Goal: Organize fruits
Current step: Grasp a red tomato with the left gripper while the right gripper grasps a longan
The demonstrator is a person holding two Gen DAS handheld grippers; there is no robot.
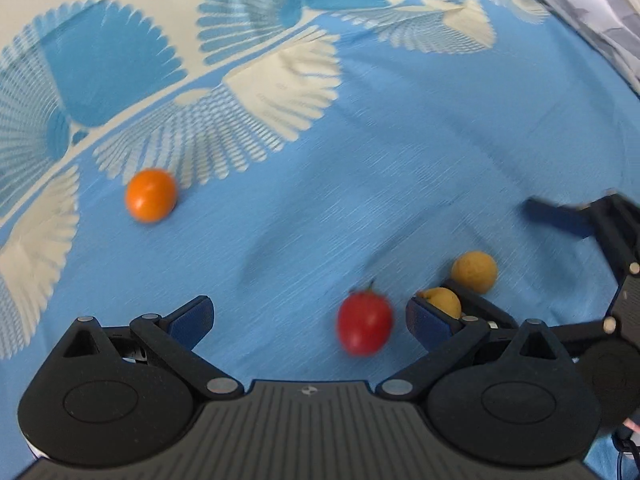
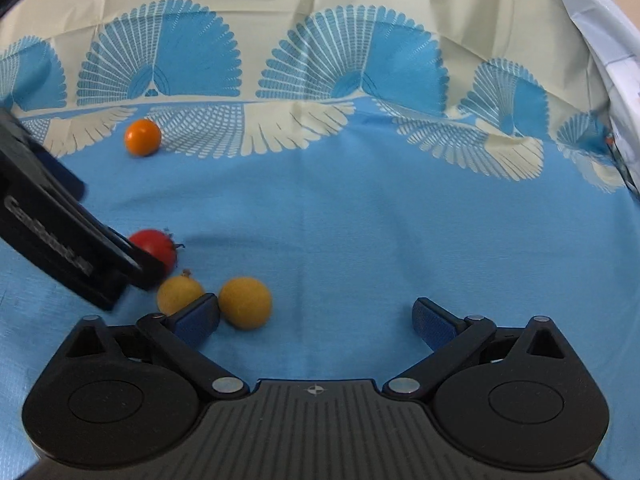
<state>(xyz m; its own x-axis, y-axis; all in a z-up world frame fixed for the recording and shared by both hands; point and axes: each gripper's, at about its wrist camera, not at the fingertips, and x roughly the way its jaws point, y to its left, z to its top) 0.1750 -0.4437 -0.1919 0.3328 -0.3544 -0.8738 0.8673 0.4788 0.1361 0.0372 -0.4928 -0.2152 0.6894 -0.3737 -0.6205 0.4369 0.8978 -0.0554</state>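
On a blue cloth (image 1: 360, 168) lie a red tomato (image 1: 364, 324), an orange round fruit (image 1: 151, 195) and two yellow fruits (image 1: 475, 272) (image 1: 442, 302). My left gripper (image 1: 310, 320) is open, with the tomato between its fingers, nearer the right one and untouched. In the right wrist view my right gripper (image 2: 316, 320) is open. One yellow fruit (image 2: 245, 303) lies just inside its left finger (image 2: 196, 318), and the other yellow fruit (image 2: 180, 292) lies behind that finger. The left gripper (image 2: 108, 226) half hides the tomato (image 2: 154, 246). The orange fruit (image 2: 143, 137) sits far back left.
The cloth has a cream band with blue fan patterns (image 2: 340, 60) rising at the back. A crumpled white and grey sheet (image 2: 612, 60) stands along the right edge. My right gripper (image 1: 504, 254) reaches in at the right of the left wrist view, close to the left one.
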